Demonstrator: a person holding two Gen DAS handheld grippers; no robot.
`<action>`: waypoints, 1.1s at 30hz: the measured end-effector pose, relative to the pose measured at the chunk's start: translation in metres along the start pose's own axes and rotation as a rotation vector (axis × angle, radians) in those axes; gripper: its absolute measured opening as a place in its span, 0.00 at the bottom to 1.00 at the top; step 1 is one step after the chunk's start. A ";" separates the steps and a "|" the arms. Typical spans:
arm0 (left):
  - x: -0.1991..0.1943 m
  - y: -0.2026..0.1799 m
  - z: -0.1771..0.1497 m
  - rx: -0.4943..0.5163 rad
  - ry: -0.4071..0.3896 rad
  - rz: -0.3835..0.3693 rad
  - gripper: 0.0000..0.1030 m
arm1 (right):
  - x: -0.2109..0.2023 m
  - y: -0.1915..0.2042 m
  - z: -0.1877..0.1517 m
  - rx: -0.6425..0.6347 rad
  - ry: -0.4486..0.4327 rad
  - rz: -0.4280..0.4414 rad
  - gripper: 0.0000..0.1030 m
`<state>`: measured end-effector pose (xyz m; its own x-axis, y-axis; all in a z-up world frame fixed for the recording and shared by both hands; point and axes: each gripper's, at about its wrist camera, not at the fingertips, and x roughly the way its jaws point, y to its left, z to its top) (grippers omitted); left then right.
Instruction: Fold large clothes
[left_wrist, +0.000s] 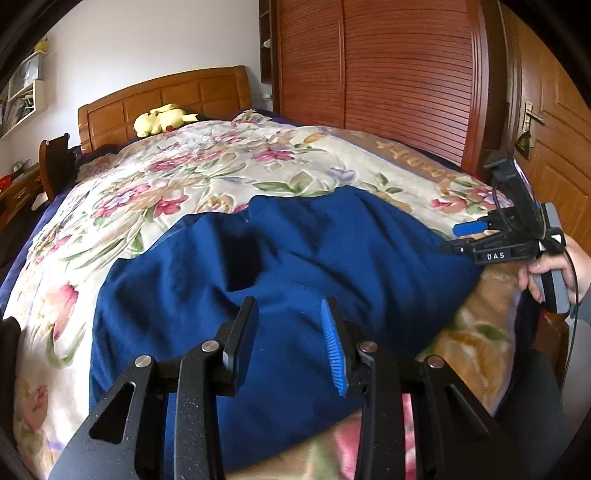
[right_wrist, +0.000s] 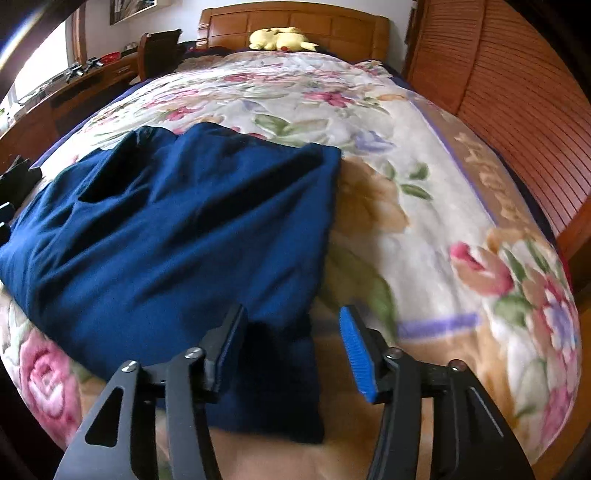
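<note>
A large dark blue garment (left_wrist: 280, 273) lies rumpled on the floral blanket (left_wrist: 192, 166) of the bed; it also shows in the right wrist view (right_wrist: 170, 229). My left gripper (left_wrist: 290, 317) is open, just above the garment's near middle, holding nothing. My right gripper (right_wrist: 291, 328) is open over the garment's near right corner, with cloth between the fingers but not pinched. The right gripper also shows in the left wrist view (left_wrist: 461, 240) at the garment's right edge, held by a hand.
A yellow plush toy (left_wrist: 162, 118) lies by the wooden headboard (left_wrist: 166, 96). A slatted wooden wardrobe (left_wrist: 388, 74) and a door (left_wrist: 546, 122) stand right of the bed. A chair (right_wrist: 159, 48) and desk (right_wrist: 74, 88) stand at the left.
</note>
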<state>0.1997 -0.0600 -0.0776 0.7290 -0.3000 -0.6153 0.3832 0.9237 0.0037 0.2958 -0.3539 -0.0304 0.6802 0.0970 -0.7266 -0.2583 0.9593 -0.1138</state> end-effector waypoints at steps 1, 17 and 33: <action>0.000 -0.002 0.000 -0.001 0.003 -0.003 0.35 | -0.001 -0.005 -0.003 0.013 0.002 -0.008 0.61; 0.052 -0.004 -0.014 -0.059 0.161 -0.012 0.35 | -0.001 -0.022 -0.030 0.197 0.038 0.058 0.66; 0.040 0.002 -0.015 -0.071 0.149 -0.028 0.35 | 0.001 -0.021 -0.052 0.279 0.074 0.233 0.66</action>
<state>0.2207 -0.0664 -0.1139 0.6246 -0.2918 -0.7244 0.3573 0.9316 -0.0672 0.2664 -0.3879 -0.0645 0.5712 0.3115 -0.7594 -0.1962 0.9502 0.2422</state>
